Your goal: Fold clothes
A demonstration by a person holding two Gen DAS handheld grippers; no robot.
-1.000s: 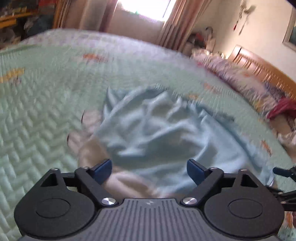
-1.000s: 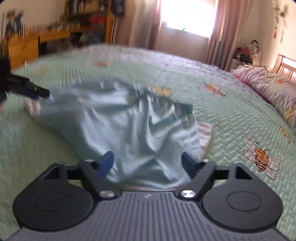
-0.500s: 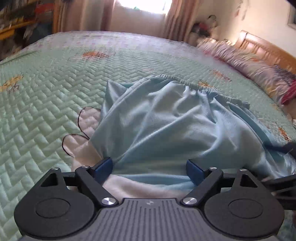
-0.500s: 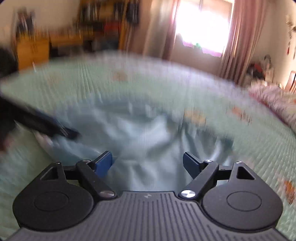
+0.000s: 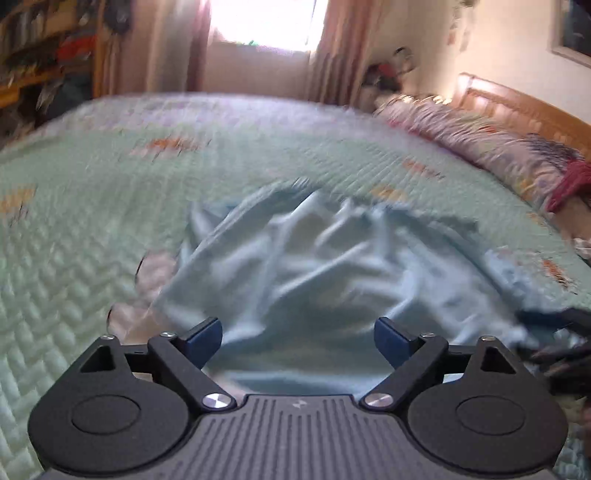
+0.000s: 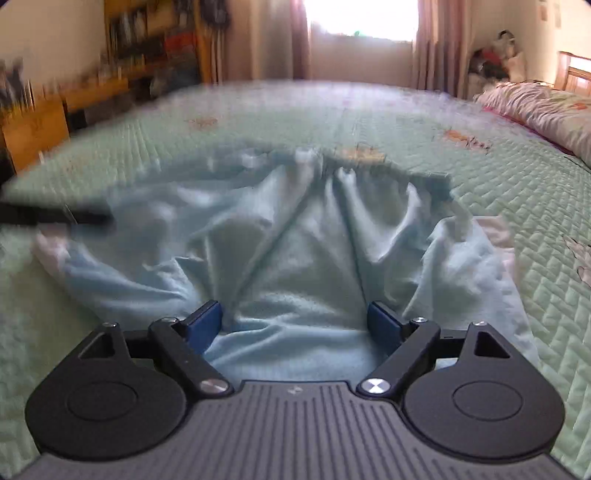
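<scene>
A crumpled light-blue garment (image 5: 314,266) lies on the green quilted bedspread (image 5: 74,229), with a pale pink-white part (image 5: 147,280) sticking out at its left. My left gripper (image 5: 297,338) stands open over the garment's near edge, and cloth lies between its blue pads (image 5: 207,334) without being pinched. In the right wrist view the same garment (image 6: 288,251) spreads ahead in folds. My right gripper (image 6: 295,325) is open over its near hem. The left gripper (image 6: 55,218) shows as a dark blur at the garment's left side. Both views are motion-blurred.
A floral pillow (image 5: 480,136) and a wooden headboard (image 5: 524,107) lie at the right. Bookshelves (image 6: 147,37) and a wooden desk (image 6: 37,122) stand beyond the bed's left side. Curtains frame a bright window (image 6: 362,18) at the far end.
Both views have shifted and stay blurred. The garment looks more bunched into ridges toward its middle than half a second ago. Both jaws stay wide apart.
</scene>
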